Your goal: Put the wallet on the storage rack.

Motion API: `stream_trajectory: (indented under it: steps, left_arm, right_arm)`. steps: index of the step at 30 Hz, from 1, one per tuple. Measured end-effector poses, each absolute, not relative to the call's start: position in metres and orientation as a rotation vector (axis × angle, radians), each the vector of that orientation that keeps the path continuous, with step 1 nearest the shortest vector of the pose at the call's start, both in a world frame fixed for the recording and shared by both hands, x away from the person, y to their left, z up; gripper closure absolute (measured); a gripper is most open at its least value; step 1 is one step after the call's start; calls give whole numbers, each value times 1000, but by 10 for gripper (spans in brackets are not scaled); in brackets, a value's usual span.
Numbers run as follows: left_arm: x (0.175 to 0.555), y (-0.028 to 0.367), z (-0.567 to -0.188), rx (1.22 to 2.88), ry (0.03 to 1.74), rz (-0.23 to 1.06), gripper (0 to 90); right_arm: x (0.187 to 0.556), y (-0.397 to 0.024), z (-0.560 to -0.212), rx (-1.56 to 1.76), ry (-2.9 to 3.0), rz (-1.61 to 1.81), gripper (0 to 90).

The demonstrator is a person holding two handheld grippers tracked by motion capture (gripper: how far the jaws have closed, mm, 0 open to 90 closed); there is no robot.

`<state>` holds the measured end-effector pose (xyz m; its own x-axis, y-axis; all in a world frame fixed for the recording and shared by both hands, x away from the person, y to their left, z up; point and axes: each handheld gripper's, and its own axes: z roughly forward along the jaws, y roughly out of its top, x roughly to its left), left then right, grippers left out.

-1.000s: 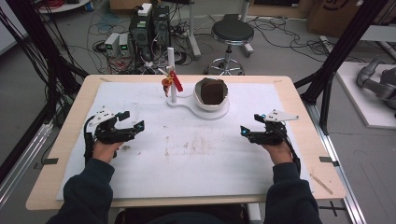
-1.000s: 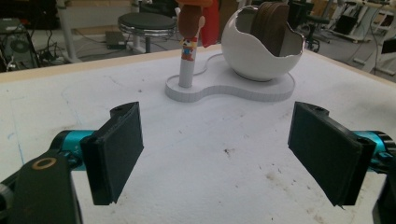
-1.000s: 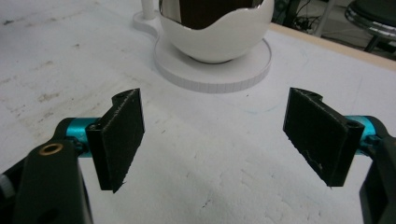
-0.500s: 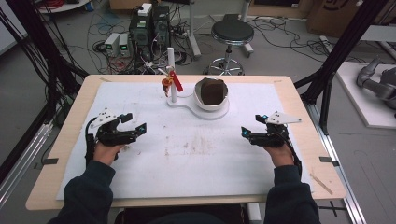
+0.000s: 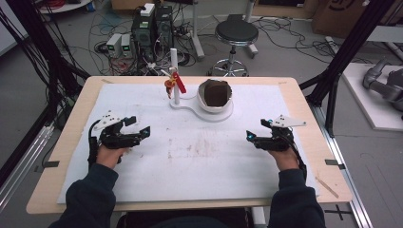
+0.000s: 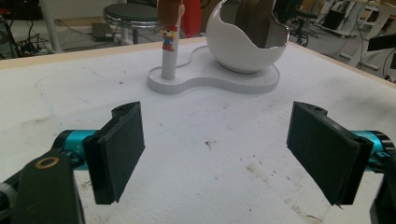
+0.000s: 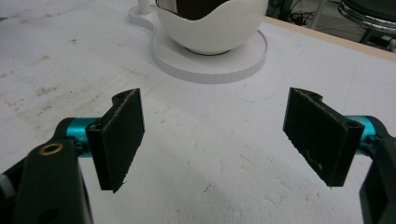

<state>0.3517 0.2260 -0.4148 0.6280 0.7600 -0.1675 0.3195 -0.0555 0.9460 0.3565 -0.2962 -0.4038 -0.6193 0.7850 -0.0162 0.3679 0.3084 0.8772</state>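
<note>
A white stand (image 5: 209, 110) sits at the table's far middle. On it are a thin post (image 5: 175, 76) with a small red and yellow figure (image 5: 172, 83) hanging from it, and a broken-egg-shaped white bowl (image 5: 215, 95) with a brown inside. My left gripper (image 5: 140, 133) rests open over the white mat at the left, nothing between its jaws. My right gripper (image 5: 252, 137) is open at the right, also holding nothing. The left gripper view has the left gripper (image 6: 219, 154) facing the post (image 6: 168, 63), figure (image 6: 169, 37) and bowl (image 6: 245, 44). The right gripper (image 7: 212, 140) faces the bowl (image 7: 210, 32).
A stained white mat (image 5: 199, 161) covers most of the wooden table (image 5: 313, 142). Behind the table stand a round stool (image 5: 236, 33), computer boxes (image 5: 149, 28) and tangled cables on the floor. Black frame posts flank both sides.
Both grippers have drifted slightly toward the near edge of the table. Their jaws stay open and the stand has not moved.
</note>
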Motion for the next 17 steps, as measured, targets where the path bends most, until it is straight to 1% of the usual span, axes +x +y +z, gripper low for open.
stream_trajectory:
  steps: [17]
  left_arm:
    - [353,228,-418,1637,927,442,192]
  right_arm:
    - [356,-297,-403,1031,2135,1258,208]
